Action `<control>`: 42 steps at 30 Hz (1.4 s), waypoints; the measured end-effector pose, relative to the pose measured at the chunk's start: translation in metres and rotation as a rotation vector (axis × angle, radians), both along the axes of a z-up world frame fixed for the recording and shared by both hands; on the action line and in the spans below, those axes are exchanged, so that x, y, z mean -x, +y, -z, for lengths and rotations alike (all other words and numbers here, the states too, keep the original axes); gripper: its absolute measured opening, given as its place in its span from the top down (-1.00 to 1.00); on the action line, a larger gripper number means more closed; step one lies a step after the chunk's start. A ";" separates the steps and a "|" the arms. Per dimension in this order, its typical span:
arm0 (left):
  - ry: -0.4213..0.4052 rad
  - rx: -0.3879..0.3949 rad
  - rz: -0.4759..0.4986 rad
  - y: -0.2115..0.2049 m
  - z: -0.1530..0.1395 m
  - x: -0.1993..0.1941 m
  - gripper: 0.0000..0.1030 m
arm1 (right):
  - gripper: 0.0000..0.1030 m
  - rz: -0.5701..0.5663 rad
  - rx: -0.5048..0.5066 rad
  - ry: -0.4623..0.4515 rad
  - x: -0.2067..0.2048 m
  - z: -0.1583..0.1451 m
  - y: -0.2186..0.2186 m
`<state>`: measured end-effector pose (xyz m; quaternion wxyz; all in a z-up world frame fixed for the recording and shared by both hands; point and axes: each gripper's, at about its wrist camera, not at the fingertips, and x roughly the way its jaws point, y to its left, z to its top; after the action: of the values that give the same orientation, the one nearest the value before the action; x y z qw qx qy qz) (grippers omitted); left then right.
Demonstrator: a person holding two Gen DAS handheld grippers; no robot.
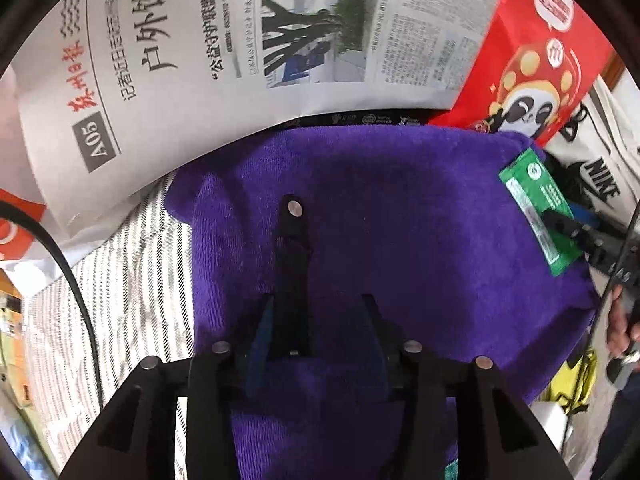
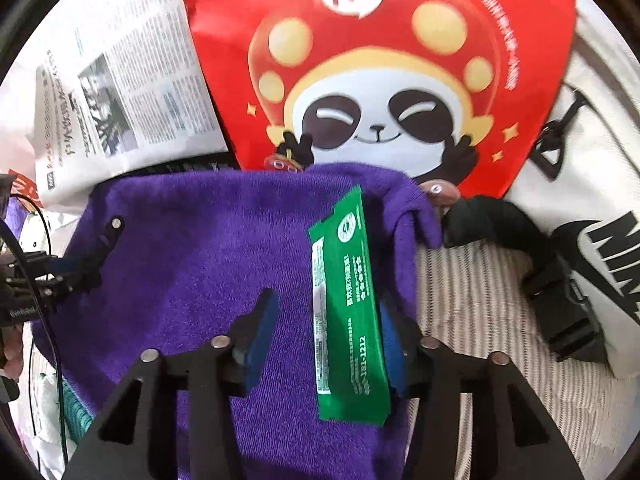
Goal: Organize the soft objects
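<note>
A purple towel (image 1: 400,232) lies spread on the striped cloth; it also shows in the right wrist view (image 2: 200,248). A green packet (image 2: 348,308) lies on its right part, also seen in the left wrist view (image 1: 538,216). My left gripper (image 1: 318,332) is open over the towel's near left part, pads apart, nothing between them. My right gripper (image 2: 332,340) is open; the green packet lies between its pads, against the right pad, with a gap to the left pad. The left gripper shows in the right wrist view (image 2: 96,256), resting on the towel's left edge.
A newspaper (image 1: 200,40) lies behind the towel on the left. A red panda bag (image 2: 380,72) lies behind it on the right. A white Nike bag (image 2: 600,200) with a black strap and buckle (image 2: 560,300) is at the right. The striped cloth (image 2: 480,320) covers the surface.
</note>
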<state>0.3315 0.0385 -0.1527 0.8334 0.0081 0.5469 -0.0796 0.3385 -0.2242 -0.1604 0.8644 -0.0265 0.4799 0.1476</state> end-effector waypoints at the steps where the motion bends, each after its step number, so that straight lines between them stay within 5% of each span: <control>1: 0.000 -0.005 0.001 -0.002 -0.001 0.003 0.18 | -0.05 0.002 -0.004 -0.004 0.001 -0.005 -0.001; 12: -0.043 -0.043 0.008 -0.019 -0.039 0.069 -0.18 | -0.25 0.041 -0.043 -0.012 0.043 -0.038 -0.024; 20: -0.061 0.032 0.033 -0.009 -0.058 0.132 -0.24 | -0.26 0.081 -0.089 -0.005 0.088 -0.056 -0.041; 31: -0.013 0.140 0.028 -0.047 -0.038 0.173 -0.25 | -0.26 0.113 -0.068 0.025 0.184 -0.068 -0.068; 34: -0.008 0.128 0.033 -0.062 -0.033 0.179 -0.26 | -0.26 0.116 -0.075 0.028 0.210 -0.071 -0.079; 42: -0.004 -0.061 0.030 -0.084 -0.006 0.190 -0.24 | -0.26 0.126 -0.096 0.055 0.248 -0.070 -0.100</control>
<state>0.1412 -0.0454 -0.1469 0.8327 0.0421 0.5470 -0.0754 0.0904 -0.3246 -0.0903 0.8588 0.0494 0.4964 0.1166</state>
